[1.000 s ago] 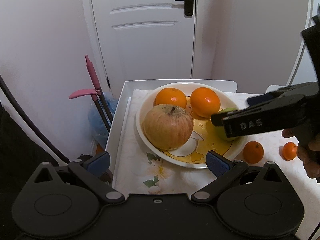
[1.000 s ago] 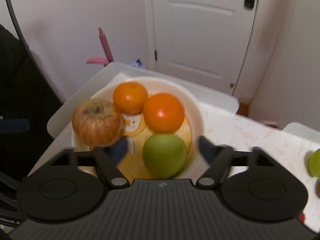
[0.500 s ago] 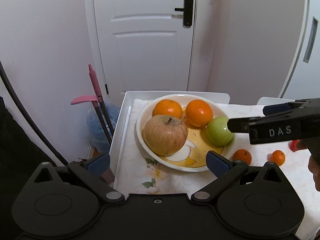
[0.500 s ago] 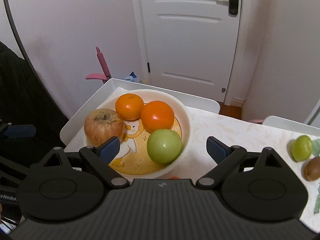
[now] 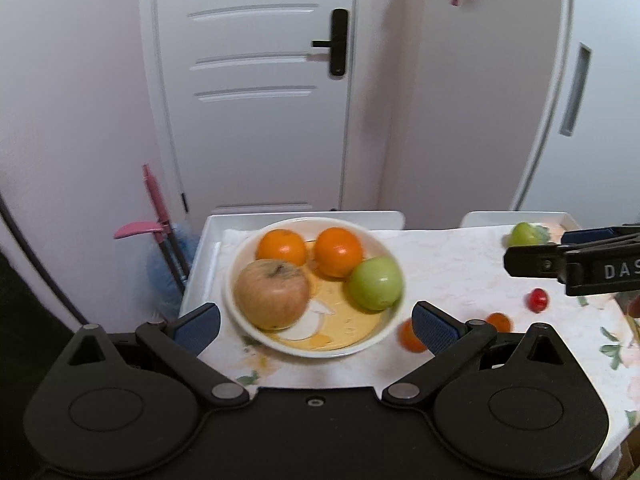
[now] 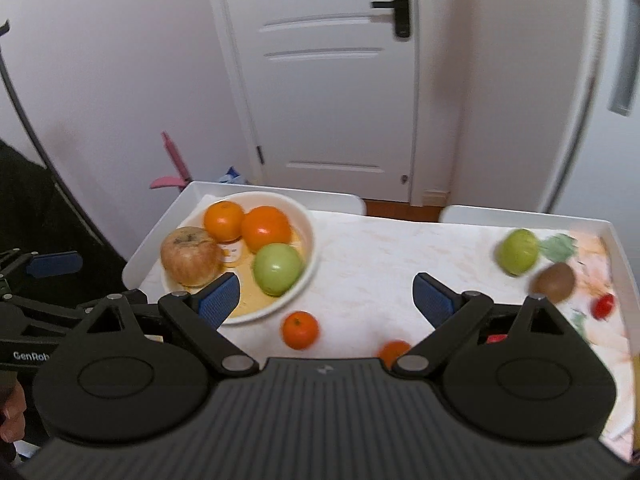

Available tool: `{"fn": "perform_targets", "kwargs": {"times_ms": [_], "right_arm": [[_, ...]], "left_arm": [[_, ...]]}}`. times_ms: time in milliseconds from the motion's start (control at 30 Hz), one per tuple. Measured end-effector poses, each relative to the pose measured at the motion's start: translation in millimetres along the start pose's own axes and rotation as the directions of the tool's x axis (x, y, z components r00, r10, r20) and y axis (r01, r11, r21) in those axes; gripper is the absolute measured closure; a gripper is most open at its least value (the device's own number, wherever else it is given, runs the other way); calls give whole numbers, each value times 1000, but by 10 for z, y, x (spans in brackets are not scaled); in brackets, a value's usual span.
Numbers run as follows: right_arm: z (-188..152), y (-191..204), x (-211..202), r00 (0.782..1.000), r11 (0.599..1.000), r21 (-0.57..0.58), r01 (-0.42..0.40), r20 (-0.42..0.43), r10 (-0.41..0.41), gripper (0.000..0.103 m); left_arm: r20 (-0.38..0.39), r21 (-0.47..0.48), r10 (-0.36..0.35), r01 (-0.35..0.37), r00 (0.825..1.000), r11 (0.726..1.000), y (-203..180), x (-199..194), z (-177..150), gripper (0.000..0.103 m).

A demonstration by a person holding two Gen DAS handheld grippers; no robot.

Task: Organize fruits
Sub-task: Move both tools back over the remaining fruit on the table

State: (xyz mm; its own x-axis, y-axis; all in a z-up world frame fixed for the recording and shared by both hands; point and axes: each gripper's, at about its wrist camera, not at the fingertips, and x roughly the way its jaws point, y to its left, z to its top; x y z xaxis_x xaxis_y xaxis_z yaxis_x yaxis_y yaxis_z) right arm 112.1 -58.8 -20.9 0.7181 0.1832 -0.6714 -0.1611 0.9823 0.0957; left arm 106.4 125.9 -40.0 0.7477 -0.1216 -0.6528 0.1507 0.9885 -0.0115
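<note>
A white bowl (image 5: pixel 384 236) (image 6: pixel 310 236) at the table's left end holds a brownish apple (image 5: pixel 272 294) (image 6: pixel 191 255), two oranges (image 5: pixel 281 247) (image 5: pixel 339 252) and a green apple (image 5: pixel 374 283) (image 6: pixel 277 269). My left gripper (image 5: pixel 316 326) is open and empty, just in front of the bowl. My right gripper (image 6: pixel 326 300) is open and empty, above the table to the right of the bowl; its side shows in the left wrist view. Two small tangerines (image 6: pixel 300 330) (image 6: pixel 394 352) lie loose on the table in front of it.
At the table's right end lie a second green fruit (image 6: pixel 517 250), a kiwi (image 6: pixel 555 282) and small red fruits (image 6: pixel 603 305) (image 5: pixel 537 299). The white tray table (image 6: pixel 532 214) has a raised rim. A white door and a pink-handled mop (image 5: pixel 154 208) stand behind.
The right gripper has drawn back and to the right, away from the bowl, leaving the green apple in it. The left gripper has also pulled back and risen, so more table shows.
</note>
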Motion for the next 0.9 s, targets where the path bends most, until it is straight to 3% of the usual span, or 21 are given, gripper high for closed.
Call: {"fn": "perform_targets", "kwargs": {"times_ms": [400, 900], "right_arm": [[-215, -933, -426, 995, 993, 71, 98, 20, -100, 0], [-392, -2079, -479, 993, 986, 117, 120, -2, -121, 0]], "left_arm": [[19, 34, -50, 49, 999, 998, -829, -49, 144, 0], [22, 105, -77, 74, 997, 992, -1930, 207, 374, 0]]}}
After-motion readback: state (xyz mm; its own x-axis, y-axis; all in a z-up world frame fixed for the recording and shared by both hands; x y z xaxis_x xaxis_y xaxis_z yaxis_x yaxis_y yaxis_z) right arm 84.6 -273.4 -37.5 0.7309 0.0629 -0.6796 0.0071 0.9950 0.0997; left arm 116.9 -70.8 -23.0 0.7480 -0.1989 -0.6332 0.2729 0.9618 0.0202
